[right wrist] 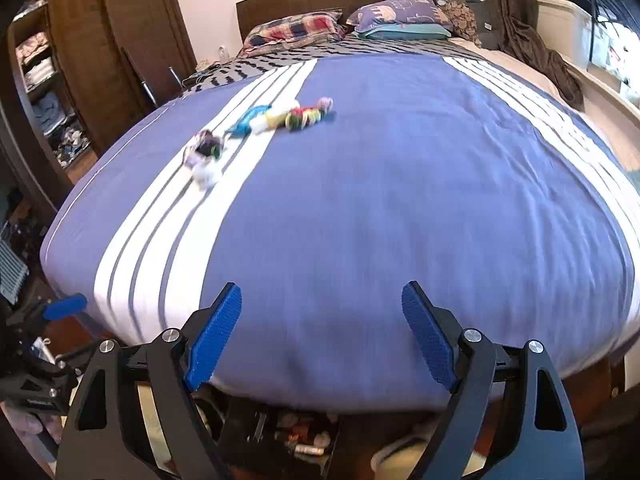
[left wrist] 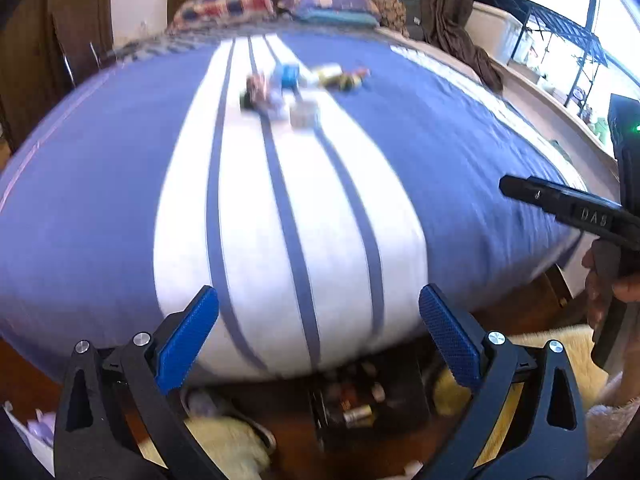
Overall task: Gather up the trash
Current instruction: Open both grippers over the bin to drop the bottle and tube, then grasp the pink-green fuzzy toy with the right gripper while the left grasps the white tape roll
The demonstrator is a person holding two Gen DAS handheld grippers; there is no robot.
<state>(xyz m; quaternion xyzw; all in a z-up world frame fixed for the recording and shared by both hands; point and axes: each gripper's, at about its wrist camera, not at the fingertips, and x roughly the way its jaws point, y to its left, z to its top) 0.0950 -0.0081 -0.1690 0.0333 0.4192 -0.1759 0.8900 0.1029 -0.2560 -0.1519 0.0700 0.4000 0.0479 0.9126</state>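
Both the left gripper [left wrist: 319, 312] and the right gripper [right wrist: 321, 310] were held wide apart and empty, above the foot of the bed [right wrist: 400, 200]. The trash [right wrist: 256, 128] was scattered mid-bed along the white stripes [right wrist: 168, 236], well apart from both.

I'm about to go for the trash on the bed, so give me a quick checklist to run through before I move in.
1. Left hand-held gripper open and empty: ok.
2. Right hand-held gripper open and empty: ok.
3. Cluster of small colourful crumpled trash pieces in view on the blue bedspread with white stripes: ok.
4. Trash close to either gripper: not ok, it lies well up the bed while both hover at the foot end.
5. What each trash piece is: cannot tell, the pictures are blurred.
6. Dark open bin on the floor below the foot of the bed, ready for the trash: ok.
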